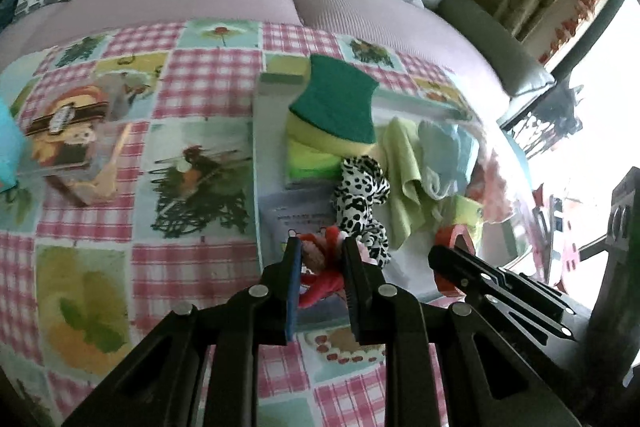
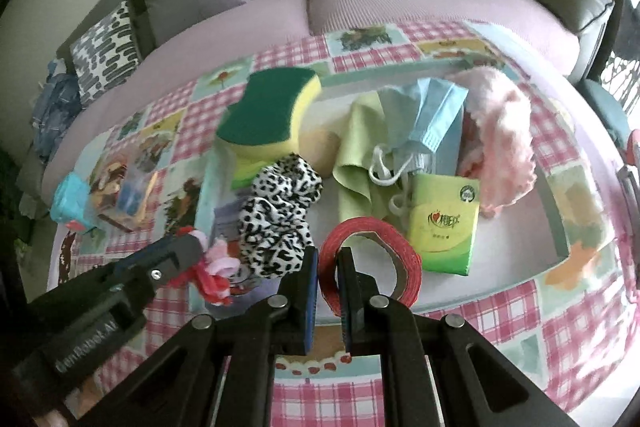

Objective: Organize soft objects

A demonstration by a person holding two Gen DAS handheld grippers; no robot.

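Pinching a red and pink soft toy point(image 1: 320, 259), your left gripper point(image 1: 320, 247) has its jaws narrowed to a small gap, both pads pressed against the toy at the near left corner of the white tray point(image 2: 560, 227). Just ahead and to its right lies the leopard-print cloth point(image 1: 362, 199), touching the toy. Your right gripper point(image 2: 328, 261) is clamped on the rim of the red tape roll point(image 2: 372, 259), one finger inside the ring, one outside. Beyond that roll sit the green tissue pack point(image 2: 444, 223), the blue mask point(image 2: 424, 123) and the pink fluffy cloth point(image 2: 504, 139).
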